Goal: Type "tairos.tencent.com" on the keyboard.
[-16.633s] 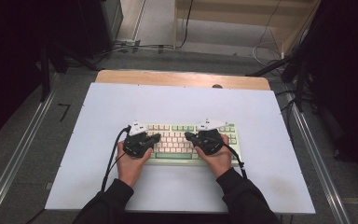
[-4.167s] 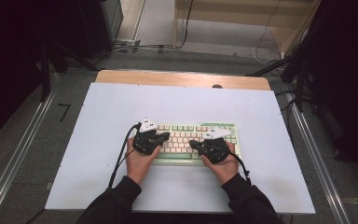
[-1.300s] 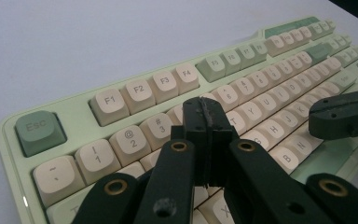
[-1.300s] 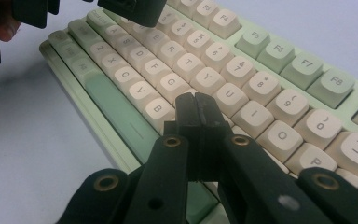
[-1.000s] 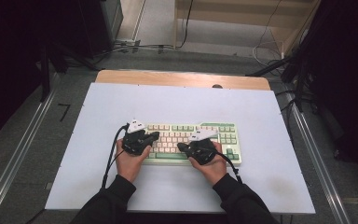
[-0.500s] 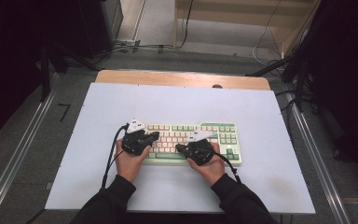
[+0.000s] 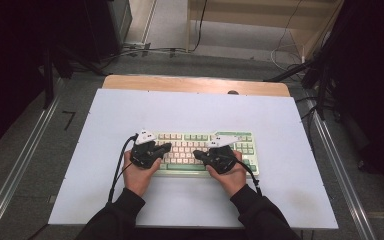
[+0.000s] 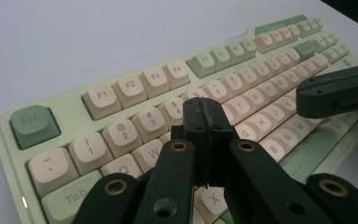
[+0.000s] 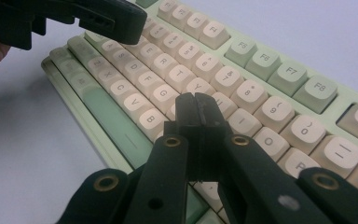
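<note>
The keyboard (image 7: 205,152) lies on the white table (image 7: 190,110), a little near of its middle, with its long side running left to right. Both hands rest over its near edge.

The left gripper (image 7: 166,146) sits over the left end of the keys with its jaws pressed tight together and nothing between them; in the left gripper view its tip (image 8: 205,109) hovers at the upper letter rows near the number keys. It is in the same place as a second ago.

The right gripper (image 7: 197,153) is also closed on nothing, its tip (image 9: 196,108) over the middle letter keys. Compared with a second ago, it has crept a little to the left, so the two tips now stand near each other over the middle of the keyboard. Four seconds ago, the right hand was farther right.
</note>
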`<state>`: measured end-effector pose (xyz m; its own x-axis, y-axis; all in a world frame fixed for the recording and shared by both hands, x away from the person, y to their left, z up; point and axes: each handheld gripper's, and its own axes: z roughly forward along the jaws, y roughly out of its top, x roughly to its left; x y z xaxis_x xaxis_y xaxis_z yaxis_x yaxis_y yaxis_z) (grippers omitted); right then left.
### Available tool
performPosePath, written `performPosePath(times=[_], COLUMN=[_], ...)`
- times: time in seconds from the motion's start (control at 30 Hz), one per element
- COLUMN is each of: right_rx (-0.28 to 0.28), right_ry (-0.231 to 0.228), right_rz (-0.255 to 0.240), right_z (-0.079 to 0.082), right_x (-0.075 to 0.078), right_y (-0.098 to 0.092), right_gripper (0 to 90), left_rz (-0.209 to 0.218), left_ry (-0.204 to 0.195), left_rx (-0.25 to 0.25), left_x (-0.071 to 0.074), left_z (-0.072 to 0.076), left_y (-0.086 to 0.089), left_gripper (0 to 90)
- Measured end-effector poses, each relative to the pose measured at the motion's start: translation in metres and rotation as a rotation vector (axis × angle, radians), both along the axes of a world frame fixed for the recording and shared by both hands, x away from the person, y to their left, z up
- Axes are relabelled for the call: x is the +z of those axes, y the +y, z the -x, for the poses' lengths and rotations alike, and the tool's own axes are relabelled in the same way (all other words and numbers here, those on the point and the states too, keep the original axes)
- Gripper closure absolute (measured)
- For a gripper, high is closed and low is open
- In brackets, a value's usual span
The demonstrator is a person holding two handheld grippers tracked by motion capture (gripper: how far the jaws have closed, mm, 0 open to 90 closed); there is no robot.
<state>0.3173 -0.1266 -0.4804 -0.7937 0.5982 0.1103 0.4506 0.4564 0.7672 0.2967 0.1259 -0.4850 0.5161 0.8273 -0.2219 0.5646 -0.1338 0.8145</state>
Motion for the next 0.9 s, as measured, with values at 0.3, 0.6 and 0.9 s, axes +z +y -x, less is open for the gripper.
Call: performPosePath(times=[0.3,0.6,0.9], right_rx=[0.001,-0.013,-0.019], right_ry=[0.001,0.0,-0.001], right_rz=[-0.002,-0.007,-0.005], right_z=[0.0,-0.002,-0.003], right_x=[0.0,-0.001,-0.001], right_y=[-0.003,-0.005,-0.007], right_gripper=[88.3,88.3,88.3], left_rz=[-0.011,-0.013,-0.018], left_ry=[0.007,0.014,0.022], left_rx=[-0.037,-0.05,-0.065], left_x=[-0.001,-0.002,-0.005], left_z=[0.008,0.011,0.013], left_y=[-0.001,-0.003,-0.008], left_gripper=[90.0,90.0,90.0])
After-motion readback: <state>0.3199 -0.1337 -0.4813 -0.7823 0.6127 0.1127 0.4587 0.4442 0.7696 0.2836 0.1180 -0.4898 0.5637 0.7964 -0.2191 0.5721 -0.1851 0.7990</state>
